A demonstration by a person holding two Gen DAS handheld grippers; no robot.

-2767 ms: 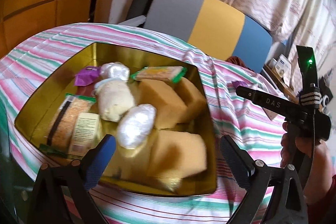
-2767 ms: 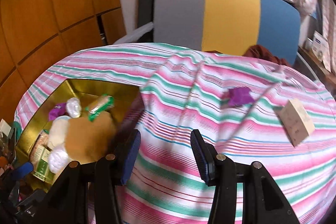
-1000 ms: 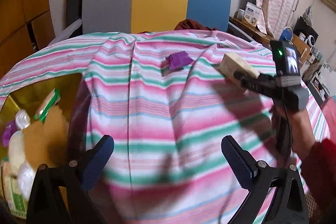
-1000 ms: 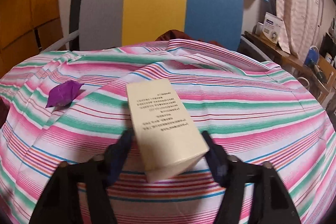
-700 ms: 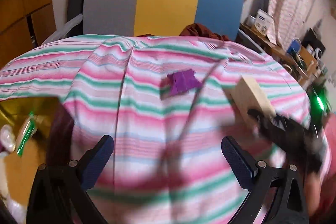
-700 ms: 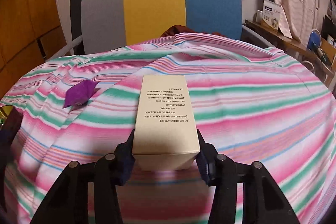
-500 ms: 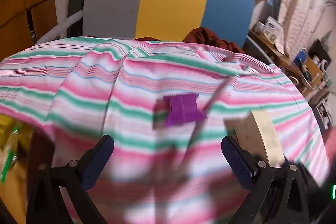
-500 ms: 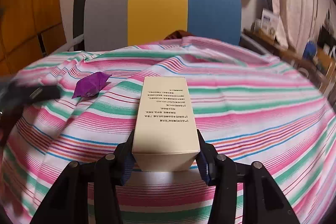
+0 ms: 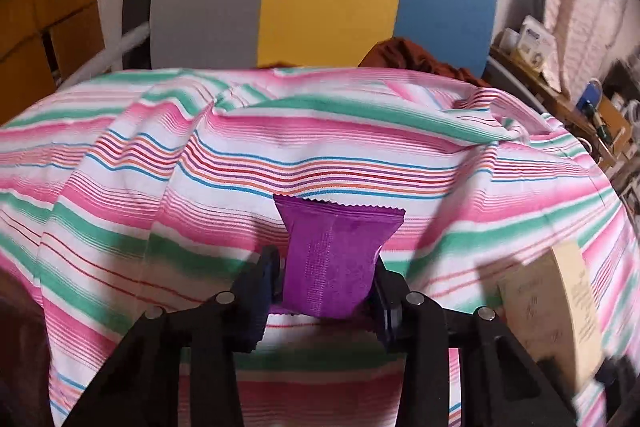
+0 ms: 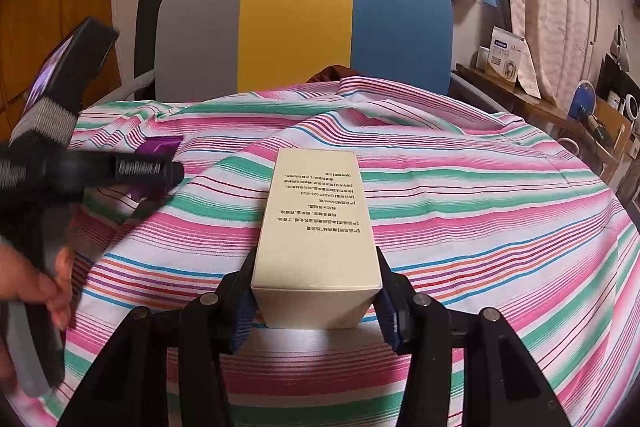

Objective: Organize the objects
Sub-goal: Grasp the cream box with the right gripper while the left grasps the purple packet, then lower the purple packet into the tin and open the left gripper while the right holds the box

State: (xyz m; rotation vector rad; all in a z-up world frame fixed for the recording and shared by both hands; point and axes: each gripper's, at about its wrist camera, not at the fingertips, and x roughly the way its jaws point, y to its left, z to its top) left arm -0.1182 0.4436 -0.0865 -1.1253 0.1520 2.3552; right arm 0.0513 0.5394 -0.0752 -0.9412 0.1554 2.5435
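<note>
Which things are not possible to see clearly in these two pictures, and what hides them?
- Left wrist view: the purple packet shows only its back; its lower end sits between the left gripper fingers.
- Left wrist view: the cream box is blurred, print unreadable.
- Right wrist view: the right gripper fingers cover the box's sides; the packet is mostly behind the left gripper.

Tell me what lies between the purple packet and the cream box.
In the left wrist view, only bare striped cloth separates the purple packet in the left gripper from the cream box.
</note>
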